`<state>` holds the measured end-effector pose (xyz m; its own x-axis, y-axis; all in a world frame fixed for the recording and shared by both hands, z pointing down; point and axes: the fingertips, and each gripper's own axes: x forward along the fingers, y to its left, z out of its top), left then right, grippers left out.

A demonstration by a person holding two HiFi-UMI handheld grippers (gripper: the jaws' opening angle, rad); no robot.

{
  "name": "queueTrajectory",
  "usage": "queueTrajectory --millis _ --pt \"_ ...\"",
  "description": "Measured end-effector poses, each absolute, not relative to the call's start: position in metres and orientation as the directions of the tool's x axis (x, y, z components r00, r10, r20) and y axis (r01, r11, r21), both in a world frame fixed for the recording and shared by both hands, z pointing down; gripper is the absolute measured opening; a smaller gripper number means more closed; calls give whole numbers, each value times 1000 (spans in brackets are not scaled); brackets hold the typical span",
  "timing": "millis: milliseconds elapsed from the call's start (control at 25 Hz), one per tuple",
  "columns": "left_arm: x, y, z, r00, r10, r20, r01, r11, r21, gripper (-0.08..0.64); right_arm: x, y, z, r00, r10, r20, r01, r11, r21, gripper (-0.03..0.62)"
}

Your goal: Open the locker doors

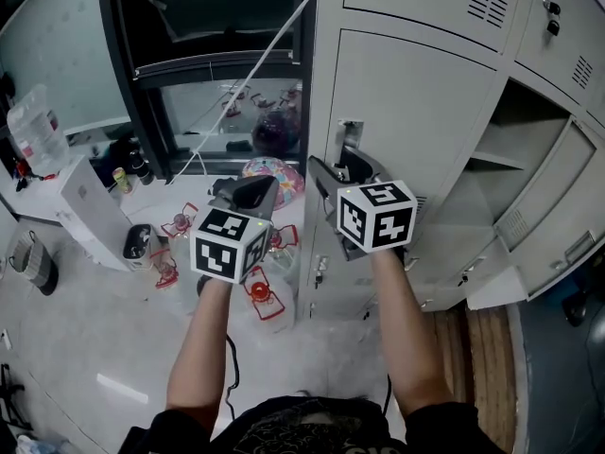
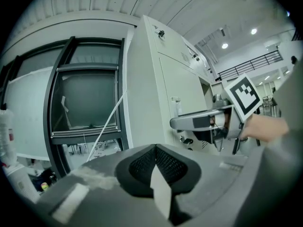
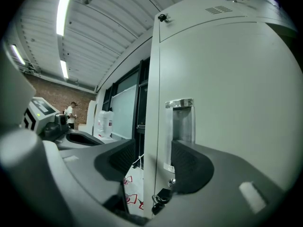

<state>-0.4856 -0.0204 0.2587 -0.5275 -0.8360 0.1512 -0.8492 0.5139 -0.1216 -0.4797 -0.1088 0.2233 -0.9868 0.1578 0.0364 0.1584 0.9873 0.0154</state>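
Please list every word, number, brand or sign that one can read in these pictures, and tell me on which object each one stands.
No text can be read in any view.
Marker cubes: black-and-white square patterns only, no letters.
Plastic bottle: red label, print too blurred to read.
Can: print too small to read.
Clear label holder on the locker door: no writing can be made out in it.

Grey left gripper (image 1: 248,190) and right gripper (image 1: 340,170) each have dark ribbed fingers (image 3: 191,167) and a white cube (image 1: 376,216) with black markers.
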Motion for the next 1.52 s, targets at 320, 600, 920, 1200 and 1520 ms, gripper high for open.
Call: queueTrajectory --millis 320,600,920,1200,1520 --pt "-477 -21 261 -512 -846 149 -859 502 -102 3 -467 -103 223 -985 164 49 164 986 12 221" --pt "-457 -17 255 -527 -838 140 -850 518 -96 3 -446 -97 223 -982 182 45 182 983 13 212" --pt "-425 -17 251 -570 -810 137 -821 562 -95 2 -408 -90 222 -966 255 47 256 966 20 187" --pt "-388 -21 243 -608 -785 118 -794 600 -97 3 -371 -88 221 -949 313 39 313 949 14 184" --pt "-348 -32 251 -631 -766 127 -776 625 -88 2 -332 -92 220 -933 360 27 361 933 14 179"
